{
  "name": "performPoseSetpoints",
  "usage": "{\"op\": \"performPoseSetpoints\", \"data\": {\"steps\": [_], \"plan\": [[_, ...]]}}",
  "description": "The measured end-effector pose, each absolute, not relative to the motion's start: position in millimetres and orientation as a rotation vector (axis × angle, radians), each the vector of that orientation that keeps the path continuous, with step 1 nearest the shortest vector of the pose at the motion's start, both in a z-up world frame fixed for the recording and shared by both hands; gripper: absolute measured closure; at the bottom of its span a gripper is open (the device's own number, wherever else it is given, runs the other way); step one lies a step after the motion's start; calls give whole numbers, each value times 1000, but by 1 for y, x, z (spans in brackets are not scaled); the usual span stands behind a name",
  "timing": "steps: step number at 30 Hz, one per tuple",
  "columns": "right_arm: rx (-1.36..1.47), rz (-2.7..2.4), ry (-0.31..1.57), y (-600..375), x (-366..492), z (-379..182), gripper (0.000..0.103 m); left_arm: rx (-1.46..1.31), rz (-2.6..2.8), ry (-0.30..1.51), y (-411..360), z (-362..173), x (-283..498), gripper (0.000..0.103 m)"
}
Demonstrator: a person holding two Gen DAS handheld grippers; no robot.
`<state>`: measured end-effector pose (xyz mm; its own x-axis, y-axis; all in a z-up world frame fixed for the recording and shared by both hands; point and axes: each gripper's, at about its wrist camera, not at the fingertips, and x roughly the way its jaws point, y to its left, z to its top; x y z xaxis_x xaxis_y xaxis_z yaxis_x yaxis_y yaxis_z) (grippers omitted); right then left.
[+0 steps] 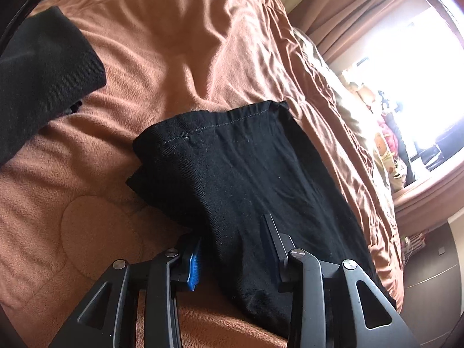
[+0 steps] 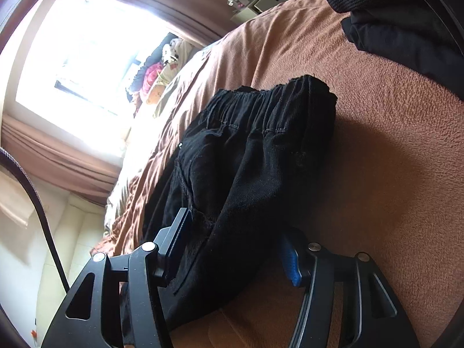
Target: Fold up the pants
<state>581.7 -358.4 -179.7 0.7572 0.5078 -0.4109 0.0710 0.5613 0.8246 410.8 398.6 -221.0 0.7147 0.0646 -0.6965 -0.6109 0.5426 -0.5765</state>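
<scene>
Black pants (image 1: 246, 174) lie folded on a brown bedspread (image 1: 174, 43). In the left wrist view the hem end with grey stitching points away from me. My left gripper (image 1: 232, 246) is open, its fingers on either side of the near fabric edge. In the right wrist view the pants (image 2: 246, 159) show their elastic waistband at the far end. My right gripper (image 2: 235, 246) is open too, its jaws straddling a raised fold of the pants. Whether the pads touch the cloth is unclear.
Another dark garment (image 1: 37, 72) lies at the left of the bed and shows at the top right in the right wrist view (image 2: 391, 29). A bright window with brown curtains (image 2: 72, 58), stuffed toys (image 2: 162, 66) and a sill (image 1: 420, 197) flank the bed's edge.
</scene>
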Motion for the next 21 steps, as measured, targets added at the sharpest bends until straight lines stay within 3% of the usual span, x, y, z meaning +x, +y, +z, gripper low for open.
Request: {"op": "performPoseSetpoints", "data": {"steps": [5,7,8,9,10,11,14,21], "plan": [[934,274,714,-350,592,-183,47,-865,478,695,395,-229,418,65],[935,258,722,-347,600,-182,47,-830,514,708,394,-225,423,77],[931,250,723,-344,605,-179,47,-815,528,716,394,-222,425,94],[910,234,718,-343,608,-176,52,-809,535,718,394,-219,426,96],[874,204,719,-341,608,-169,76,-803,540,714,395,-215,425,97],[847,185,729,-340,610,-166,91,-792,544,708,394,-209,425,97],[837,187,699,-342,600,-151,97,-739,544,683,392,-187,422,98],[807,213,641,-343,575,-111,99,-690,506,664,384,-141,412,99]]}}
